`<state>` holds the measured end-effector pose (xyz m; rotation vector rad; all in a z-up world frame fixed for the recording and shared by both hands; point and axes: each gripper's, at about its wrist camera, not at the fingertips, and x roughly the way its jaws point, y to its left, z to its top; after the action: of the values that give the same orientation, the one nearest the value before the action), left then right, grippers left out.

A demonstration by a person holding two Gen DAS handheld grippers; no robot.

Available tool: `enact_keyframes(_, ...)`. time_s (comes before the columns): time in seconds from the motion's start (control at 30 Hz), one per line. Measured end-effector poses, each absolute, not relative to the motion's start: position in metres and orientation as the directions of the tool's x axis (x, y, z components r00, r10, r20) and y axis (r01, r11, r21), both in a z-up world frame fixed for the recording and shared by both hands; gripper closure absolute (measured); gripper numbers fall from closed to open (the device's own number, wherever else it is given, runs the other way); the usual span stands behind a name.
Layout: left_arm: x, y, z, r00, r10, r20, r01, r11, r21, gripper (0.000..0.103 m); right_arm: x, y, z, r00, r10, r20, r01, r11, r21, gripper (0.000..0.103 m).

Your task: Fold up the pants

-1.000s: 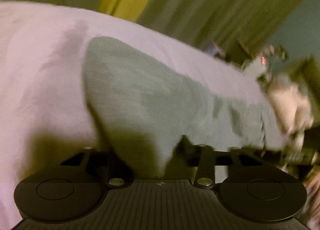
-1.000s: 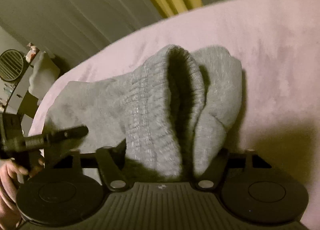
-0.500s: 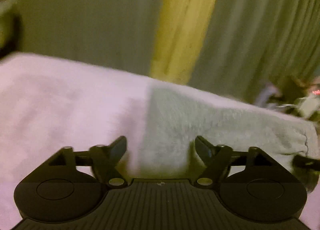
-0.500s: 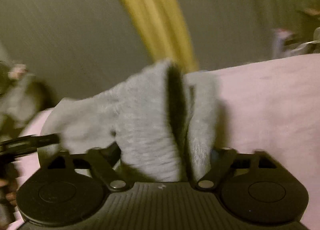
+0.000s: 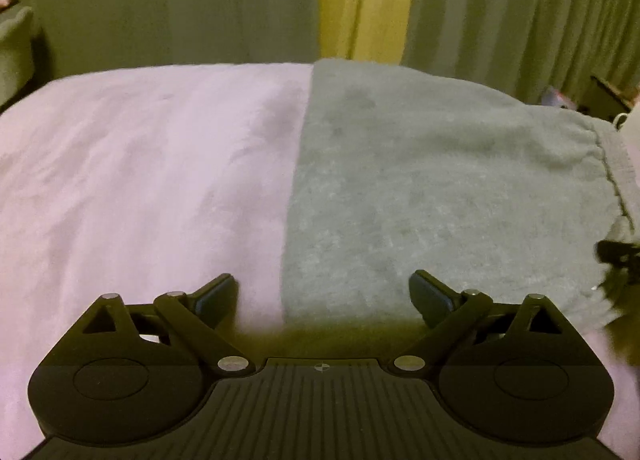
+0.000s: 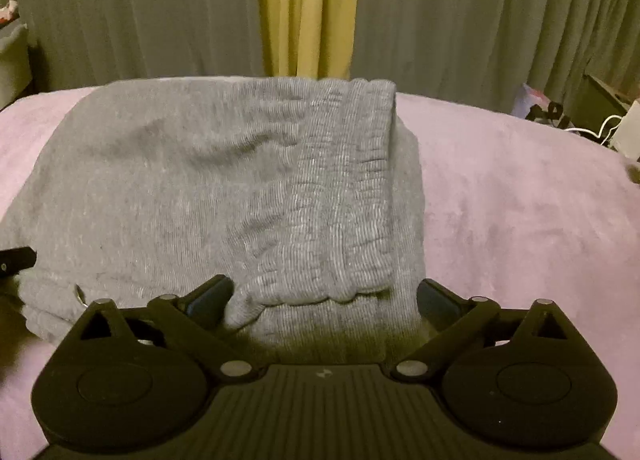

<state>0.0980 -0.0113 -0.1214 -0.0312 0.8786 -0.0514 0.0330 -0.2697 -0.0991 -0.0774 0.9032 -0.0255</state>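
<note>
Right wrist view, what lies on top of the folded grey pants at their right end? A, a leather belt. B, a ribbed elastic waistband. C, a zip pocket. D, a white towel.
B: the waistband, ribbed and gathered, lies flat across the top of the pants on the pink blanket, just ahead of the open right tool.
</note>
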Motion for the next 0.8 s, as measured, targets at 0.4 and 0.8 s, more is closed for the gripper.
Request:
enact_keyframes(0.4,0.011,-0.043,-0.123,0.522,0.037,-0.852,0.077,0.993,0.091,0.002,-0.094,-0.258,-0.102,0.585,0.007,-0.811,-0.007,1.0,0.004,0.004)
enact_keyframes(0.8,-0.046,-0.062,-0.111,0.518,0.079,-0.852,0.102,0.983,0.153,0.002,-0.167,-0.236,-0.105,0.544,-0.053,-0.837,0.111,0.994,0.009,0.004)
